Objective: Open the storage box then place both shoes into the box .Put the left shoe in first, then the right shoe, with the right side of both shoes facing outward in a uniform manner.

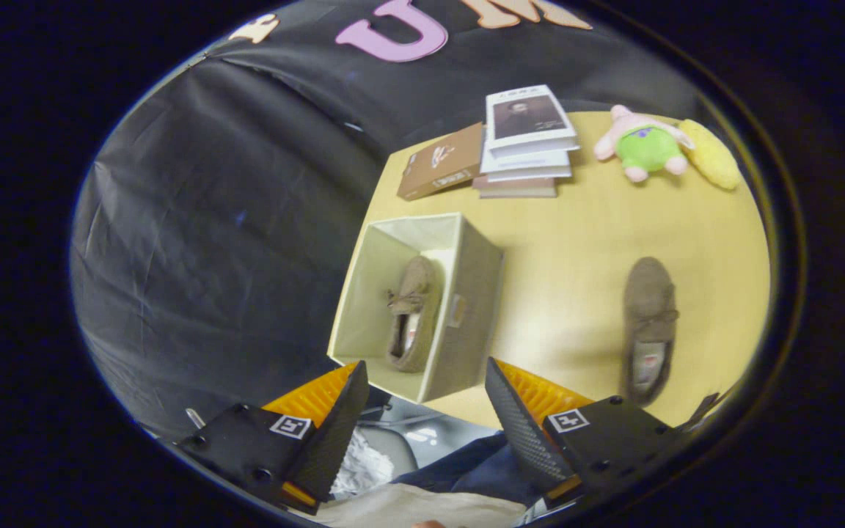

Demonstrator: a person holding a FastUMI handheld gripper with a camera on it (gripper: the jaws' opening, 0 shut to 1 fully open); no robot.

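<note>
Your gripper (pixel 422 411) is spread wide, holding nothing, fingers hanging over the near table edge. Just ahead of them, the beige storage box (pixel 466 308) stands open on the wooden table (pixel 576 242) with one brown shoe (pixel 411 315) inside. Second brown shoe (pixel 650 330) lies well apart on the table, beyond the right-hand finger. Books (pixel 529 139) and plush toy (pixel 646 143) far back.

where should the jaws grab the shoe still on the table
Probably the heel collar of the loose shoe, coming from above: it lies flat on the table, opening up, so one finger can slip inside. The gripper is open, and the other shoe is already in the storage box.
</note>
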